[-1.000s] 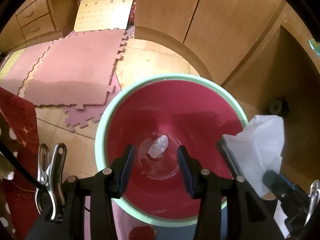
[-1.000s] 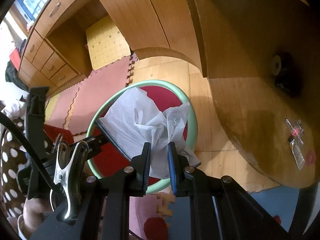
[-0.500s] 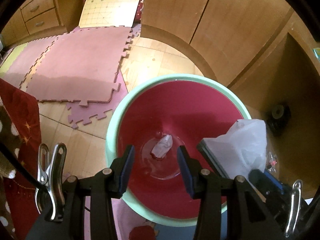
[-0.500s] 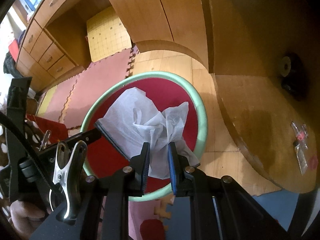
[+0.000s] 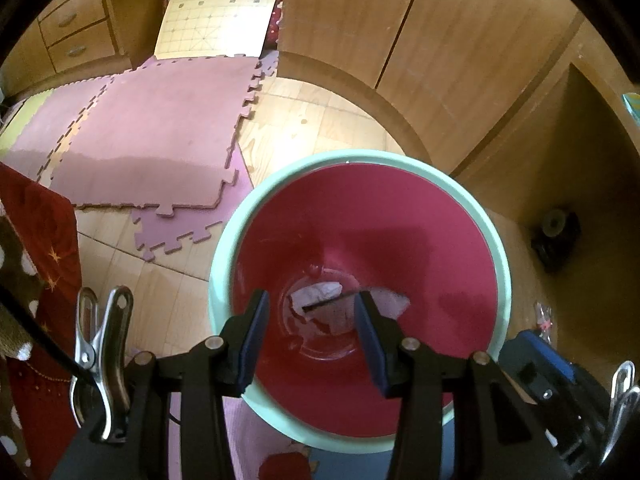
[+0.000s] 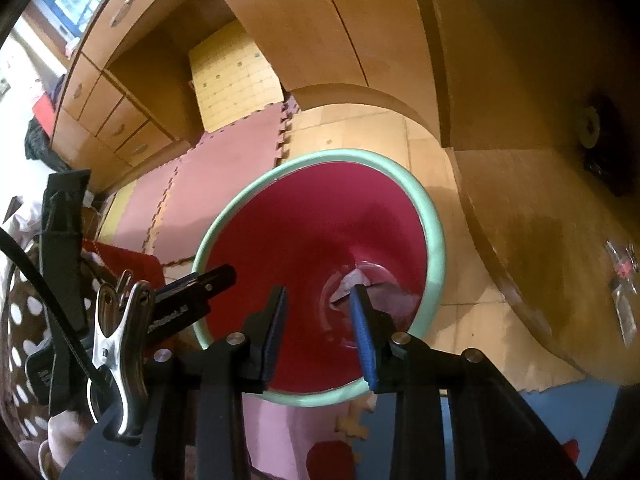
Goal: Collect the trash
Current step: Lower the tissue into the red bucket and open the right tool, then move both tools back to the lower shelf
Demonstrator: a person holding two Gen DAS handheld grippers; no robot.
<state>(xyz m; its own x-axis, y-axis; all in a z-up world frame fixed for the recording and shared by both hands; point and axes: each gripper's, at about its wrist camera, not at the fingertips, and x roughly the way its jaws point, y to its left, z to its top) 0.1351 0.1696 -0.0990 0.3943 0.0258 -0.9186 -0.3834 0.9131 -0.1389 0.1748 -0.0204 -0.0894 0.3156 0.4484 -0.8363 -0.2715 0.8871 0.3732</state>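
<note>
Both wrist views look steeply down into a red bin with a pale green rim, standing on the wooden floor beside pink foam mats.

Left hand-held gripper: we see its two black fingers with blue pads spread apart above the bin's mouth, with nothing between them. In the right wrist view the same tool enters from the left as a dark finger reaching over the near rim.

Right hand-held gripper: we see its jaws opening, the pads well apart and pressing on nothing. Only the bin's red interior shows in the gap between them.

Trash: we find the white tissue lying crumpled at the bottom of the bin, on the pale circular base. A thin dark edge crosses it. From the right wrist view the tissue shows just beyond the right pad, low in the bin and apart from the gripper. Whether it is one piece or several we cannot tell.

Surroundings: a curved wooden desk stands to the right of the bin, and a small clear packet lies on it. Wooden drawers line the far wall. A red cloth hangs at the left edge.
</note>
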